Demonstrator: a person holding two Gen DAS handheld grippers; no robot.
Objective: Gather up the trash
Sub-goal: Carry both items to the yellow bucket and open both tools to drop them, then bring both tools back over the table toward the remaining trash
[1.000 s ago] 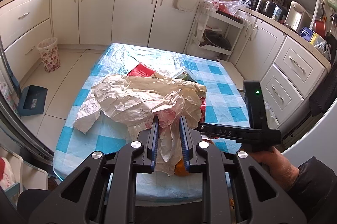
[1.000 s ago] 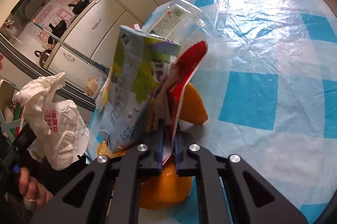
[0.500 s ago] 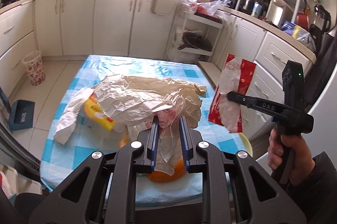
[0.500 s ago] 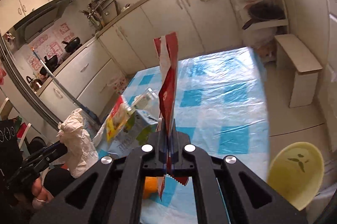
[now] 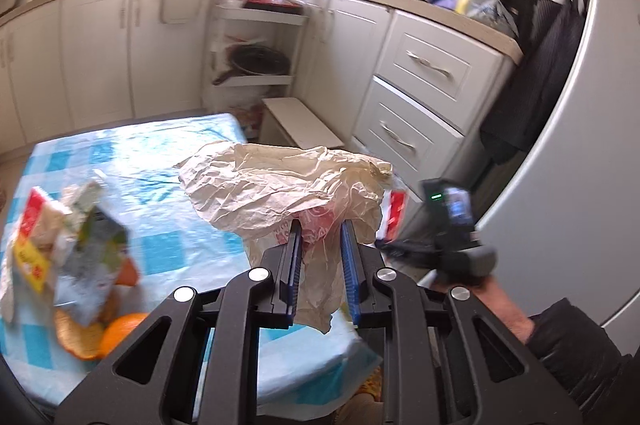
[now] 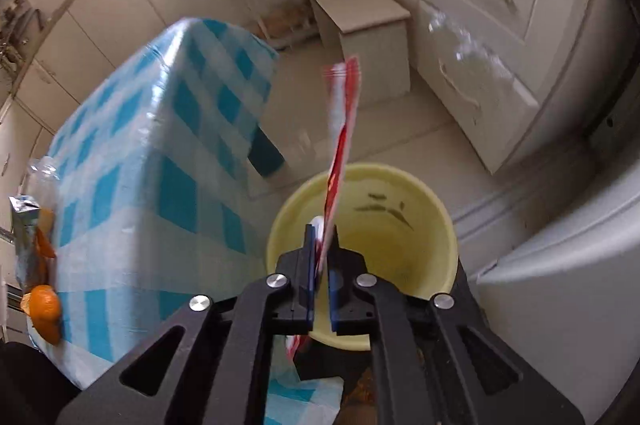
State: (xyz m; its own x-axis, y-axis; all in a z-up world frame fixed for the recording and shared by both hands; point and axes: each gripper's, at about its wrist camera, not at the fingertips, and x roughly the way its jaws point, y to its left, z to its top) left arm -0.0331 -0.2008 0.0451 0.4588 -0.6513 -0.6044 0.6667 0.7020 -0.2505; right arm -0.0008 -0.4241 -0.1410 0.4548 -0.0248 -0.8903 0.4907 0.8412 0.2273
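Red-and-white wrapper (image 6: 340,145) stood between the opening jaws of the right gripper (image 6: 321,257) above the yellow bin (image 6: 436,225) off the table's (image 6: 132,185) near corner, while the left gripper (image 5: 320,257) pinched a crumpled plastic bag (image 5: 280,181) over that table.

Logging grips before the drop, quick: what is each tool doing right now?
Left tool: closed on the crumpled plastic bag.
Right tool: opening, red wrapper between its fingers, over the yellow bin.

The bin (image 6: 362,237) stands on the floor right of the table (image 6: 132,185); a wrapper (image 6: 340,145) hangs above it, peels (image 5: 96,337) on the table.
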